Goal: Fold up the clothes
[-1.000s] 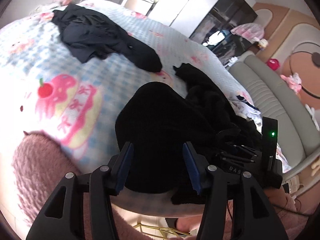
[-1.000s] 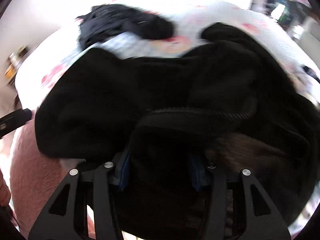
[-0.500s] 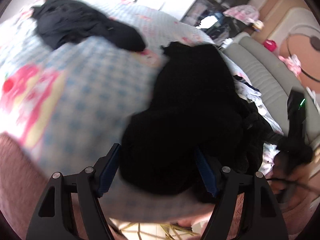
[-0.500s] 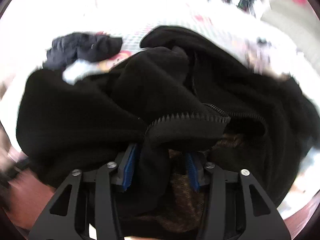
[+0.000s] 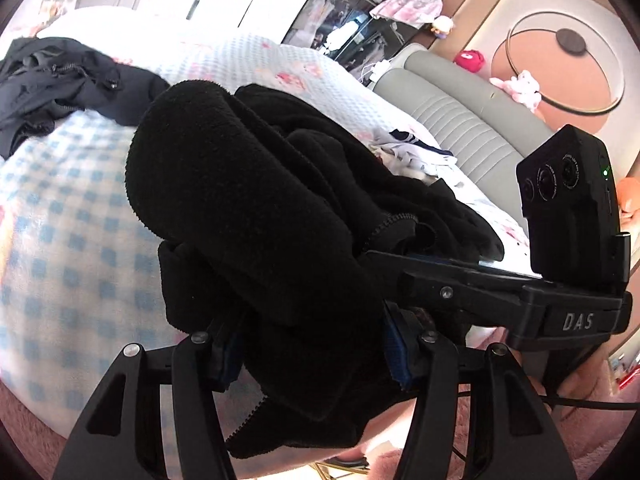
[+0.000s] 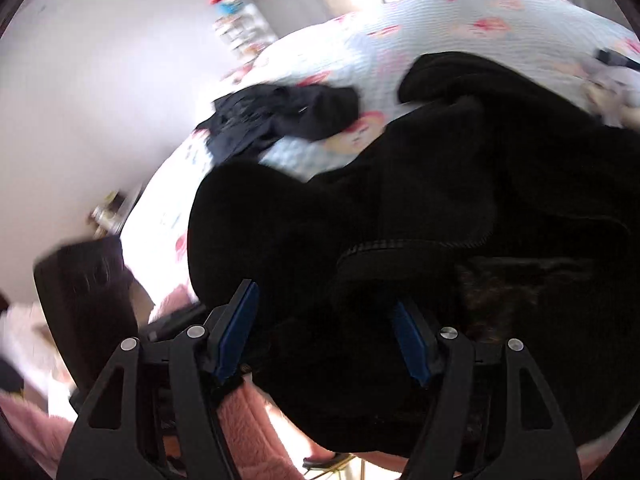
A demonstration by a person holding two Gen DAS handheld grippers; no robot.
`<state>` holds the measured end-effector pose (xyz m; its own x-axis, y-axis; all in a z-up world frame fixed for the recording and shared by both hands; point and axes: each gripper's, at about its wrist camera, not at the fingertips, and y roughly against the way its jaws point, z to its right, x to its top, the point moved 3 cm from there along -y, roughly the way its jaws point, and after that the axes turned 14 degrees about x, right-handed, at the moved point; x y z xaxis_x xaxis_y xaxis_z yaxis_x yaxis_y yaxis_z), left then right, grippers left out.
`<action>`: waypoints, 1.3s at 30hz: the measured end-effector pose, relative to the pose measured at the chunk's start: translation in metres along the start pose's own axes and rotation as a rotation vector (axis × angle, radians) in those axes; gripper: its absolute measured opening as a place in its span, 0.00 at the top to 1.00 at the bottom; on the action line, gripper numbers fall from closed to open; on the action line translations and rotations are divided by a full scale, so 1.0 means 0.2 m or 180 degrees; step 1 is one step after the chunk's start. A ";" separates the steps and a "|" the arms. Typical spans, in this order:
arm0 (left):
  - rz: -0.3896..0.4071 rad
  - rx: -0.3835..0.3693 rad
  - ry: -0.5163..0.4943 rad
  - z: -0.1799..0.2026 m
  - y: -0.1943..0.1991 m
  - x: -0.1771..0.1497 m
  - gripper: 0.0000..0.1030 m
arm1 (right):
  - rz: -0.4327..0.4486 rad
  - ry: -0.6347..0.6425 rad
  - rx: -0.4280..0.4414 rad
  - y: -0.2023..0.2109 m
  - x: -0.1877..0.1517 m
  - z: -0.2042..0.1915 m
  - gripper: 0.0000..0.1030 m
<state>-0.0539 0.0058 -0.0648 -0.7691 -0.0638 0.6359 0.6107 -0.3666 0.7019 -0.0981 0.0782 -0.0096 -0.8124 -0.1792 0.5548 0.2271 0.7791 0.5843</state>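
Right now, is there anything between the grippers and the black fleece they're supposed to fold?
Nothing visible. The black fleece is bunched directly between the fingers of the left gripper, which is closing, and the right gripper, which is opening.
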 end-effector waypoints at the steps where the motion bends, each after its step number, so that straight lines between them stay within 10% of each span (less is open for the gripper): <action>1: 0.0006 0.0010 -0.0050 0.02 0.01 0.00 0.44 | 0.0013 0.0015 0.0004 0.01 0.01 0.00 0.34; 12: -0.0078 -0.0431 -0.0378 0.39 -0.06 -0.07 0.41 | 0.0122 0.0332 -0.0269 0.15 0.03 -0.02 0.28; 20: -0.0255 -0.0531 -0.0013 0.28 -0.05 -0.10 0.40 | 0.0124 -0.0195 -0.0166 0.11 -0.10 0.26 0.31; 27: -0.0166 -0.0184 0.0560 0.05 -0.04 -0.08 0.38 | 0.0310 -0.0235 -0.1097 0.18 -0.04 0.41 0.44; 39: -0.0185 -0.0431 0.0078 0.33 -0.15 0.05 0.43 | 0.0762 -0.0203 -0.0058 0.23 0.03 0.19 0.42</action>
<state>-0.0671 0.0766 -0.0591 -0.8079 -0.0608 0.5862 0.5352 -0.4921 0.6866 -0.1134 0.1365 -0.0023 -0.7664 0.0479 0.6406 0.4264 0.7837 0.4516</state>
